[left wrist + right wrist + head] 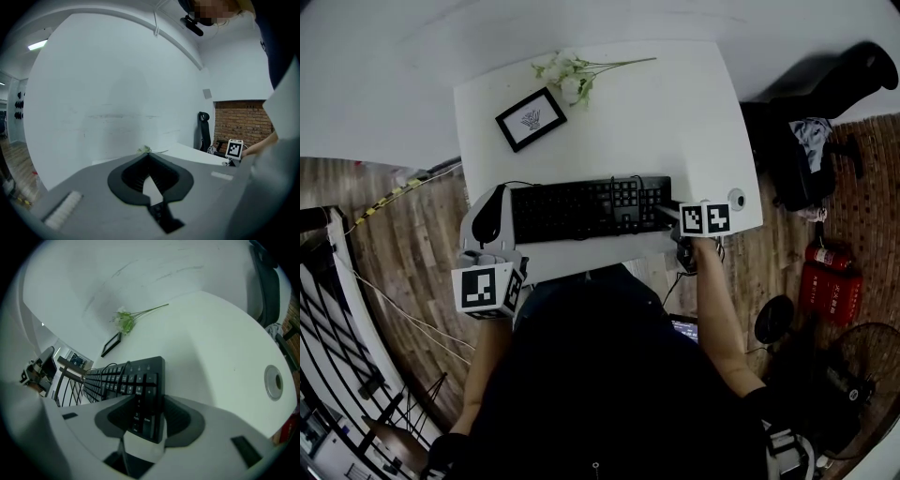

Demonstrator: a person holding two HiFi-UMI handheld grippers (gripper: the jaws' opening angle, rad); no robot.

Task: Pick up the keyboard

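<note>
A black keyboard (581, 208) lies flat near the front edge of the white table (675, 112). My right gripper (667, 214) is at the keyboard's right end. In the right gripper view the keyboard (126, 376) runs away to the left, and its near right corner sits between the wide-spread jaws of the right gripper (149, 403); I see no firm squeeze. My left gripper (494, 197) is at the keyboard's left end, just off the table's left edge. Its view shows the left gripper (149, 157) shut with nothing held, facing the wall.
A framed picture (531, 119) and a sprig of flowers (572, 77) lie at the table's back. A round cable grommet (737, 199) is near the right edge. An office chair (825, 94), red fire extinguishers (827, 272) and a fan (853, 375) stand to the right.
</note>
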